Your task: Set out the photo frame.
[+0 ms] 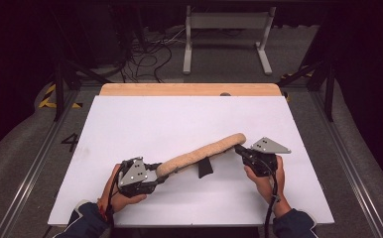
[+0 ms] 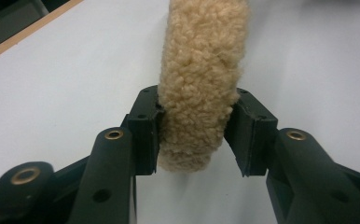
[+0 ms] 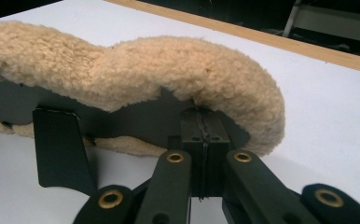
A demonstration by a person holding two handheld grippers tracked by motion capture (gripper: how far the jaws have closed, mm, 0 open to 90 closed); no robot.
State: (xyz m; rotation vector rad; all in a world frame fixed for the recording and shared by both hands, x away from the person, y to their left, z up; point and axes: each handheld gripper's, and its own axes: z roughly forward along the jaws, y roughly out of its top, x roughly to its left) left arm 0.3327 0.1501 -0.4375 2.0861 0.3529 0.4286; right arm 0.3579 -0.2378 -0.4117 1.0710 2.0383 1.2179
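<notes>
In the lower left of the high view, the left gripper (image 1: 156, 174) is seen clamped on the near end of a long tan fleece pad (image 1: 202, 153), its jaws pressed against both woolly sides in the left gripper view (image 2: 199, 135). The pad is held across the lower middle of the white desk (image 1: 179, 119), with a black strap (image 1: 204, 167) hung beneath it. At lower right, the right gripper (image 1: 240, 149) is closed on the pad's dark edge (image 3: 201, 126), jaws together.
</notes>
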